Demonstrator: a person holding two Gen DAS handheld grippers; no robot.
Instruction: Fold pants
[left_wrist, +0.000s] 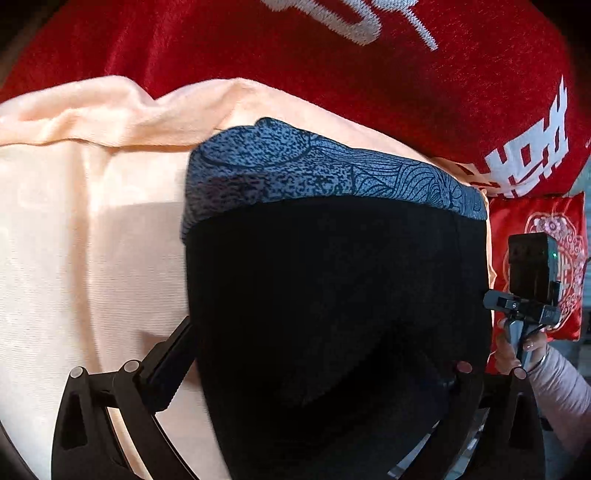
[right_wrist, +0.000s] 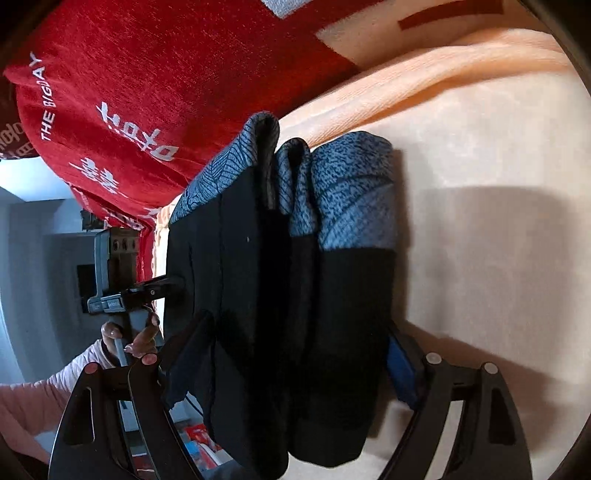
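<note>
The pants (left_wrist: 332, 295) are black with a blue patterned band (left_wrist: 314, 166). They hang in folded layers above a peach sheet (left_wrist: 74, 221). My left gripper (left_wrist: 317, 365) has its fingers on either side of the black cloth and is shut on it. In the right wrist view the pants (right_wrist: 277, 295) show as several hanging layers with the blue band (right_wrist: 351, 195) at the far end. My right gripper (right_wrist: 295, 350) is shut on the layers near their lower end. The right gripper also shows in the left wrist view (left_wrist: 532, 295), the left gripper in the right wrist view (right_wrist: 140, 291).
A red blanket with white lettering (left_wrist: 332, 55) lies beyond the peach sheet. A red patterned cushion (left_wrist: 554, 240) sits at the right. In the right wrist view the red blanket (right_wrist: 129, 92) is at upper left and a grey room (right_wrist: 37, 240) lies past the bed edge.
</note>
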